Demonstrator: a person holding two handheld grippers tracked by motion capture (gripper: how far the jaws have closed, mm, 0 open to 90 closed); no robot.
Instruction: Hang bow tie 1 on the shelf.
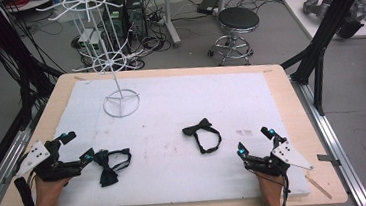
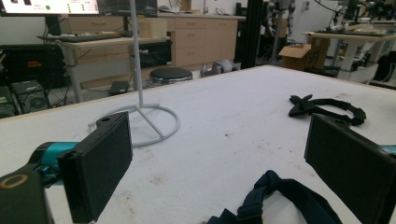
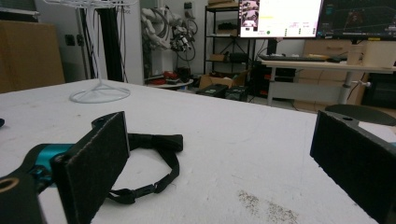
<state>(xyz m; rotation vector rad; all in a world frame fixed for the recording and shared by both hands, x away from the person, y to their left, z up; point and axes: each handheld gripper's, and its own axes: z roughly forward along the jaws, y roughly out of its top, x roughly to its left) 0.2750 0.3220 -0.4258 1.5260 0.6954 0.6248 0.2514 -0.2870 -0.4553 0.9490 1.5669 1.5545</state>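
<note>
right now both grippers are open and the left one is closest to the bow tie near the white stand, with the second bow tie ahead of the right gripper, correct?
Not quite. In the high view the bow tie beside the left gripper lies at the near edge, well away from the white stand. The rest holds: both are open, the second bow tie ahead of the right gripper.

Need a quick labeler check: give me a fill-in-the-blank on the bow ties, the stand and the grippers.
1. The number of black bow ties on the white mat is ____.
2. The left gripper has its fingers ____, next to the near bow tie.
3. The white wire stand sits toward the table's far ____ corner.
4. The right gripper holds ____; the other bow tie lies apart from it.

Missing words: two; open; left; nothing
</note>
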